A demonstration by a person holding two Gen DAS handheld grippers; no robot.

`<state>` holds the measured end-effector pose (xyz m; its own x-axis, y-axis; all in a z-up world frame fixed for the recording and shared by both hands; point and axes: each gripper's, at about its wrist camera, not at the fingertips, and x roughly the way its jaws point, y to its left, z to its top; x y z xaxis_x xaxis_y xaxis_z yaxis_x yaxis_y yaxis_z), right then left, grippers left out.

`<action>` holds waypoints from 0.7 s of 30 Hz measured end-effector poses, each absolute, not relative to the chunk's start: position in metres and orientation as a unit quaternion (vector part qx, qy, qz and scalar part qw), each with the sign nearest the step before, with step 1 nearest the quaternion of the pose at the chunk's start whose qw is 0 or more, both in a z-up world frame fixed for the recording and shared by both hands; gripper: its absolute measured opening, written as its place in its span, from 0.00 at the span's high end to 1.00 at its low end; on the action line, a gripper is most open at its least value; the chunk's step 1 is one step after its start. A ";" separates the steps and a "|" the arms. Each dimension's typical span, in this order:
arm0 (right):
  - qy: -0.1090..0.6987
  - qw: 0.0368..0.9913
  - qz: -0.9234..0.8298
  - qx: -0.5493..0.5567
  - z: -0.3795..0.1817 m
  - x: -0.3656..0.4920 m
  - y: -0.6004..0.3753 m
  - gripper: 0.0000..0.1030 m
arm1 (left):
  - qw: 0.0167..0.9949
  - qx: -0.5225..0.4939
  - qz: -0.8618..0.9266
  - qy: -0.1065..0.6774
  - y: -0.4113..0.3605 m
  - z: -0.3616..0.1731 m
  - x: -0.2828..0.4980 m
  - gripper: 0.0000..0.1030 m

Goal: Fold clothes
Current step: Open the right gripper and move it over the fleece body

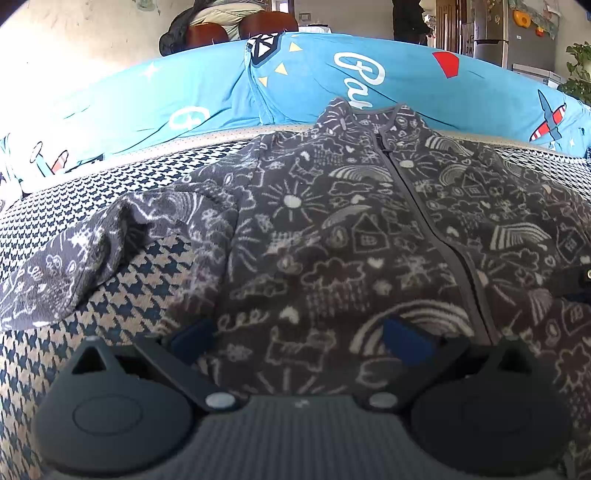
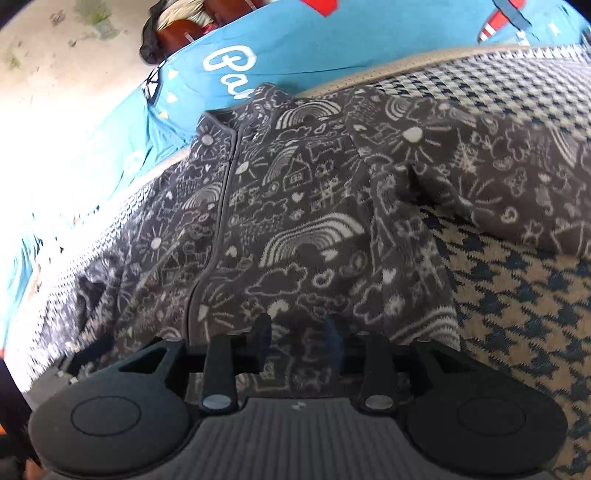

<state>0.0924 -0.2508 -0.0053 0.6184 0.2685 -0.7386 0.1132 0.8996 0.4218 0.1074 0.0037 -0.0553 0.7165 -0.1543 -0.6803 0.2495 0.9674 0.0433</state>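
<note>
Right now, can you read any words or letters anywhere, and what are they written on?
"Pa": big white cursive letters on the blue sheet, also seen in the right wrist view; the jacket hides the rest of the word.
A white curly letter, maybe "G", further left on the sheet: not sure.
Squiggle like "eee" on the jacket: just a doodle.
Fridge stickers: too small to read.

Bare houndstooth cover (image 2: 524,295) lies free right of the jacket (image 2: 295,221); blue bedding (image 1: 184,92) blocks the far edge
</note>
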 end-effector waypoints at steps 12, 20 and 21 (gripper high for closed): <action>0.434 0.890 0.082 0.113 0.002 0.091 -0.213 0.15 | 0.924 0.066 -0.110 0.360 0.004 -0.055 0.107 0.00; 0.423 0.888 0.060 0.169 0.004 0.091 -0.222 0.00 | 0.924 0.067 -0.109 0.360 0.003 -0.056 0.107 0.00; 0.422 0.887 0.057 0.176 0.004 0.091 -0.223 0.00 | 0.924 0.067 -0.109 0.360 0.003 -0.056 0.107 0.00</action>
